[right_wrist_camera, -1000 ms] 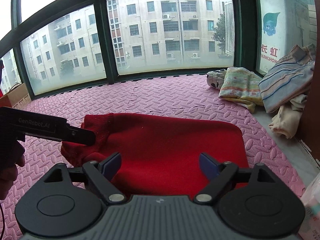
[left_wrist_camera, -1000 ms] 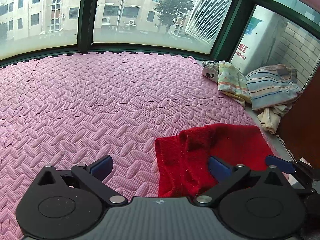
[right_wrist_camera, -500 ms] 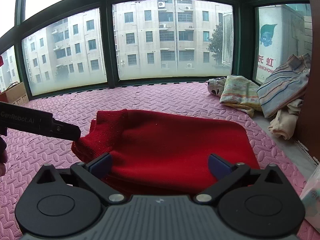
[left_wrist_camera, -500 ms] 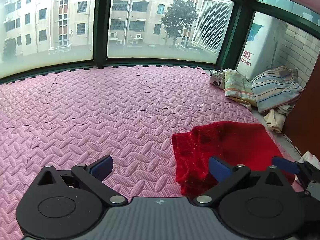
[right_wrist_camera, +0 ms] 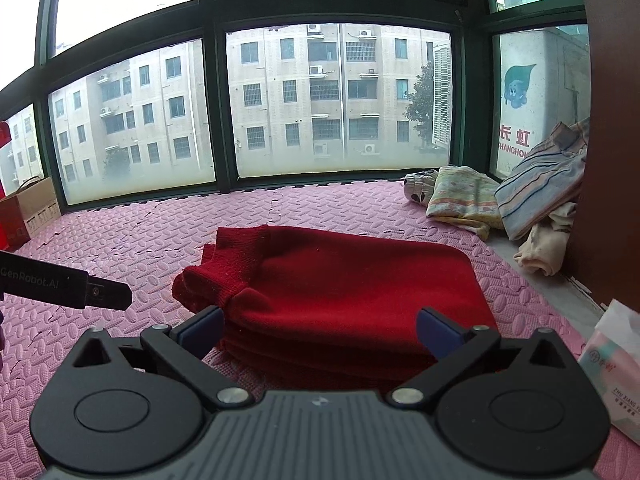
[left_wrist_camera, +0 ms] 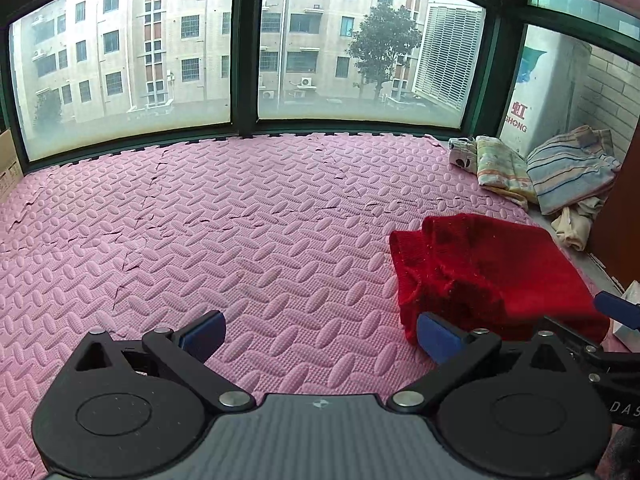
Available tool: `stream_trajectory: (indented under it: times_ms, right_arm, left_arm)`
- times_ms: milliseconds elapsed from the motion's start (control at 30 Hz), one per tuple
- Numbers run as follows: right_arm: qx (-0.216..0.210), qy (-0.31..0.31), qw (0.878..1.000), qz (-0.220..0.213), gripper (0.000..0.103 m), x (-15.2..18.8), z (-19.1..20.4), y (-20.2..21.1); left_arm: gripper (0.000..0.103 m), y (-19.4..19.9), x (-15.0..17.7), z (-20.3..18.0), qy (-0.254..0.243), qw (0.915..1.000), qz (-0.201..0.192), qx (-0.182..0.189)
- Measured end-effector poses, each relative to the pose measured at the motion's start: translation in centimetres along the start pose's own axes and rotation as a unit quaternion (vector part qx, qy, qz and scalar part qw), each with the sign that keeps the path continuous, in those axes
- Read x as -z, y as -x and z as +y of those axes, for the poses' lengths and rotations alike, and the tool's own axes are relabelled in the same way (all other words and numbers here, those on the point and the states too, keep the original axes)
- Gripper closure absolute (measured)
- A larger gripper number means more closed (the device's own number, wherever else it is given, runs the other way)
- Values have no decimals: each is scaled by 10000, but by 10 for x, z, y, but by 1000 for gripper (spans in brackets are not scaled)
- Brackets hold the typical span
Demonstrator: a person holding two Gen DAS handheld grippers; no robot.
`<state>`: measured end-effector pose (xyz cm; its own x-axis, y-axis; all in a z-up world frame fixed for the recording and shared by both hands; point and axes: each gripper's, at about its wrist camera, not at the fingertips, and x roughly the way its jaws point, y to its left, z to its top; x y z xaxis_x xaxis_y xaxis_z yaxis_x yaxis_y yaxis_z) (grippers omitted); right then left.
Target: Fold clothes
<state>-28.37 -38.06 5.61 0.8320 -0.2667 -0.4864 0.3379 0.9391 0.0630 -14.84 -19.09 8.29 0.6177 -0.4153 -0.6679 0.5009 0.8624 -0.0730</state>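
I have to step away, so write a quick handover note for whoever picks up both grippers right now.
Left gripper: open, empty, over bare pink foam mat.
Right gripper: open, empty, just in front of the red knitted sweater.
The sweater lies folded in a thick stack on the mat.
A heap of other clothes sits in the far right corner by the window.
Done: the red sweater looks folded.
Left: probably the corner heap; I cannot tell which of those are folded.
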Motion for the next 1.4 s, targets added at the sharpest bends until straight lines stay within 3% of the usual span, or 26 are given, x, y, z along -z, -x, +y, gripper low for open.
stream_trajectory:
  times_ms: [567,1400]
  right_arm:
    - [344,-26,9991,259,0,28,11,22]
    - [834,-275,9941,631,0,47,2,29]
  left_arm:
    - [0,24,36,-11,-535,9979,215,-290]
    - [0,31,51,-24,-616,9944,589,-631]
